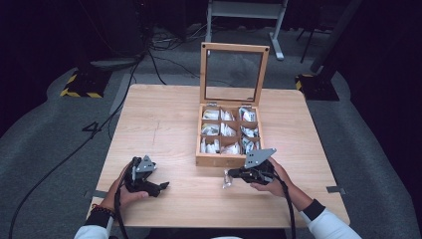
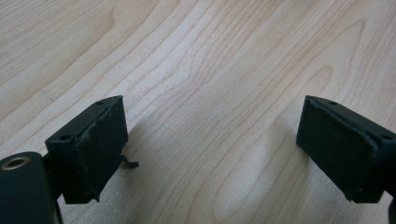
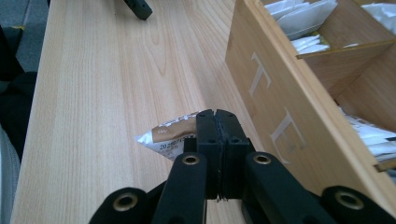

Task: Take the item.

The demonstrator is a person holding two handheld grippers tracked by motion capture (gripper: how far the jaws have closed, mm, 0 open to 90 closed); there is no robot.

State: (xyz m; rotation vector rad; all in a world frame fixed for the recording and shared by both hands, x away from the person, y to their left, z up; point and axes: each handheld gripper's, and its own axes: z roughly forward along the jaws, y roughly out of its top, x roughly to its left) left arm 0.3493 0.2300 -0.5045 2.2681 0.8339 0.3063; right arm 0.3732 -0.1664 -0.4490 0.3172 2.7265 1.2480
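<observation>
Wooden tabletop (image 1: 164,119) in the high view carries an open wooden box (image 1: 228,160) with its glass-paned lid (image 1: 233,72) standing upright at the back; the box's compartments hold white packets (image 1: 229,130). Just in front of the box, the right gripper (image 1: 234,175) pinches a small packet (image 1: 228,180) that hangs close to the tabletop. Well to the left of the box, the left gripper (image 1: 161,186) sits low in the person's left hand (image 1: 127,191).

From the left gripper view, the left gripper (image 2: 210,149) is spread wide, with bare wood grain between its two black pads.

Along the right gripper view, the right gripper (image 3: 217,128) is clamped narrow on the edge of a silver and brown packet (image 3: 170,135), right beside the box's front wall (image 3: 285,102), which bears pale letters. Open compartments behind that wall hold white packets (image 3: 303,21).
</observation>
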